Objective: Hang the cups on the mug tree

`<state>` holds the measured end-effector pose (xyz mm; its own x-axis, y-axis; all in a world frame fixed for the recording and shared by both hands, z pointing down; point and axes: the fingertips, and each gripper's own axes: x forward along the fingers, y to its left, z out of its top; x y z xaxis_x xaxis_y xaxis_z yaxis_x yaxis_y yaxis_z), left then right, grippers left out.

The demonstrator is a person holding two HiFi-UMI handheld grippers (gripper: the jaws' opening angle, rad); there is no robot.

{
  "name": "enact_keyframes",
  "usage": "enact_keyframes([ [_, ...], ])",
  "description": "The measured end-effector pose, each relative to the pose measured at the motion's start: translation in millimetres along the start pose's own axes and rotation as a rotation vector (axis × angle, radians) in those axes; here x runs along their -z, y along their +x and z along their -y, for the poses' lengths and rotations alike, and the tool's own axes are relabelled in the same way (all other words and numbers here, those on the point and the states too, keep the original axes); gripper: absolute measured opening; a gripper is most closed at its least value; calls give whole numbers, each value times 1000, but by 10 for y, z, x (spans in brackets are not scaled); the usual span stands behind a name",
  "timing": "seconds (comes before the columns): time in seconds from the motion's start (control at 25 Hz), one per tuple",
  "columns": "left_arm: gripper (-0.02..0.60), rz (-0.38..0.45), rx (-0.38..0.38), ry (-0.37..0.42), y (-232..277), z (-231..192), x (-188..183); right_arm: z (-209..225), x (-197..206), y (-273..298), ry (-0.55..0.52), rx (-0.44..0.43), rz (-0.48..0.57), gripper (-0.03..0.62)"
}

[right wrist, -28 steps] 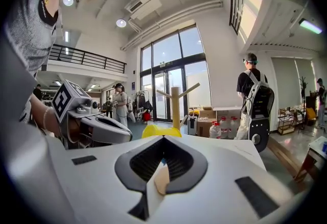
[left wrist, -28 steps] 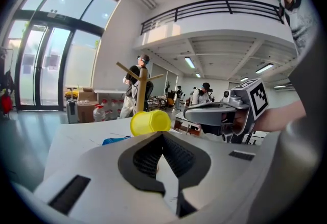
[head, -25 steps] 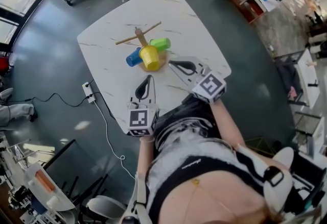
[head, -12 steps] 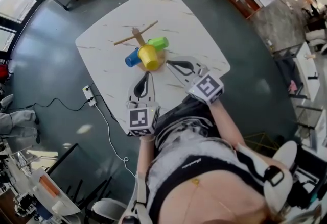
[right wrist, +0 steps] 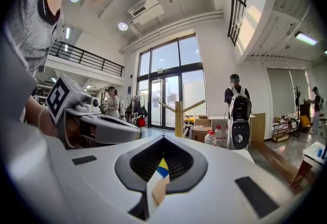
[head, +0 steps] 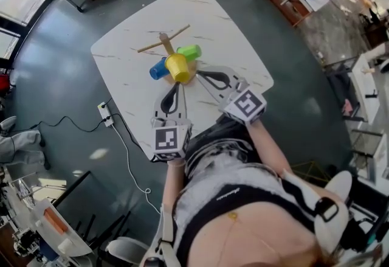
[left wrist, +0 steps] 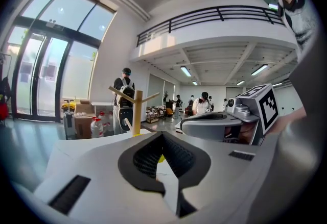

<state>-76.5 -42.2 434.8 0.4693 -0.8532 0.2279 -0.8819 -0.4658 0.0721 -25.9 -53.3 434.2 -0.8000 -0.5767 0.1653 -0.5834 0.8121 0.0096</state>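
Hovering with jaws pressed together and empty, the left gripper (head: 178,88) and right gripper (head: 199,75) face the mug tree (head: 165,42). Just ahead of their tips, the yellow cup (head: 177,67), blue cup (head: 158,69) and green cup (head: 189,52) cluster at its foot.

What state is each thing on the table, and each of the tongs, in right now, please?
Left tongs: shut, empty.
Right tongs: shut, empty.
Mug tree: upright, top pegs bare.
Yellow cup: sideways, low by the tree; whether hung is unclear.
Green cup: same.
Blue cup: same.
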Motion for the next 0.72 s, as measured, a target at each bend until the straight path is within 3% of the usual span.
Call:
enact_keyframes([
  [0.28,5,37,-20,14,5,-37,-94,-8,-151,23,-3,-17,39,2],
  [0.48,5,63,-31,-28,21,-34,-166,10,-195,24,-6,-17,49,2],
  [0.72,5,52,-37,-32,13,-47,-178,1,-199,16,-10,-17,46,0],
])
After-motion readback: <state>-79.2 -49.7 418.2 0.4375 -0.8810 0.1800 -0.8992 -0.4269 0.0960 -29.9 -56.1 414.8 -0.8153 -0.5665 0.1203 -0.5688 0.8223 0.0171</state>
